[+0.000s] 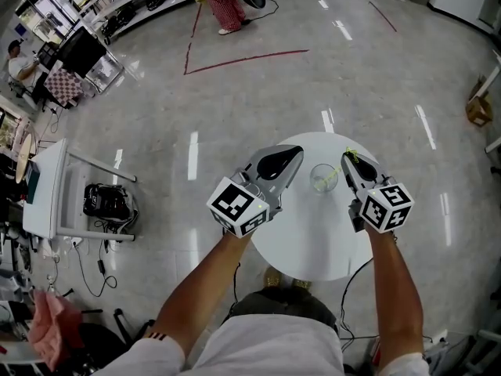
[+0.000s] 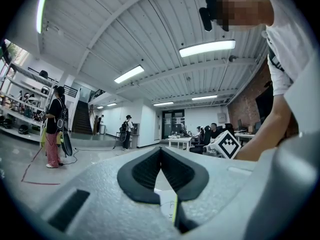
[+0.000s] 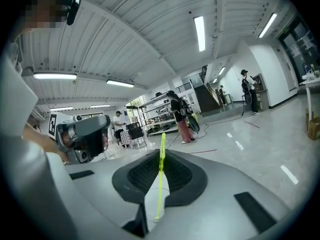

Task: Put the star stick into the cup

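The right tongs (image 3: 161, 154) are pinched nearly shut on the star stick (image 3: 160, 184), a thin yellow-green rod that stands upright between the black pads, its top rising just above the tips. Its lower end reaches down into the mouth of the clear cup (image 1: 322, 178), which stands directly under the tongs on the round white bench (image 1: 305, 241). In the head view the right tongs (image 1: 347, 160) lean in just beside the cup's right side.

The left tongs (image 2: 160, 151) are closed, pad tips touching, with nothing held between them. They hover over the bench just to the left of the cup, with a little gap between them and it.

Beyond the bench lies a glossy grey floor (image 1: 258, 100) marked with red tape lines (image 1: 235, 57). A white cart (image 1: 47, 186) stands well off to the left, and a person in red-checked trousers (image 1: 223, 6) stands at the far edge.
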Available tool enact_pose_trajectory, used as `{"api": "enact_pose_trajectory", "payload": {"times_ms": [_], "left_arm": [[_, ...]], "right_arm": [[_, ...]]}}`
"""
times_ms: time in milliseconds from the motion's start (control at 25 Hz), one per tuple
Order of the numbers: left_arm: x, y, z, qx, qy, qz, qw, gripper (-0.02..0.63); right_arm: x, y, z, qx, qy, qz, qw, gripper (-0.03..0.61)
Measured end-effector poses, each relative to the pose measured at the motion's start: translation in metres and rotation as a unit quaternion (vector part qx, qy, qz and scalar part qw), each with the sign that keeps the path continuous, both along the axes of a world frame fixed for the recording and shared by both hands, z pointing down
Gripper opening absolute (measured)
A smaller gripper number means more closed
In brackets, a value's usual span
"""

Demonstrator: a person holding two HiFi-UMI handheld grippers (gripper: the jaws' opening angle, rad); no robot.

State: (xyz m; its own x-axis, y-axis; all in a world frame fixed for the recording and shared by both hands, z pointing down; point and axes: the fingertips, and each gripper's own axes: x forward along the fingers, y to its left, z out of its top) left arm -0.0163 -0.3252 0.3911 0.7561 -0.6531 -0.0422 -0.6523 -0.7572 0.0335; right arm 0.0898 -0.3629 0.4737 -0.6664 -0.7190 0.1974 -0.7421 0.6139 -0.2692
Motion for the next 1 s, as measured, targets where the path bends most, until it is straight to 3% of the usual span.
{"api": "enact_pose_trajectory", "payload": {"times_ms": [400, 520, 1000], "left_arm": [[-0.001, -0.001, 0.004, -0.004, -0.003, 0.002, 1.0, 0.015], [-0.001, 0.0, 0.007, -0.006, -0.004, 0.003, 1.0, 0.015], [0.001, 0.0, 0.011, -0.011, -0.006, 0.005, 0.9999, 0.015]], "right_arm": [[0.003, -0.009, 0.013, -0.016, 0.06, -0.014, 0.998, 0.032], [0.003, -0.01, 0.018, -0.027, 0.077, -0.021, 0.996, 0.097], [0.012, -0.013, 0.032, -0.046, 0.121, -0.028, 0.991, 0.208]]}}
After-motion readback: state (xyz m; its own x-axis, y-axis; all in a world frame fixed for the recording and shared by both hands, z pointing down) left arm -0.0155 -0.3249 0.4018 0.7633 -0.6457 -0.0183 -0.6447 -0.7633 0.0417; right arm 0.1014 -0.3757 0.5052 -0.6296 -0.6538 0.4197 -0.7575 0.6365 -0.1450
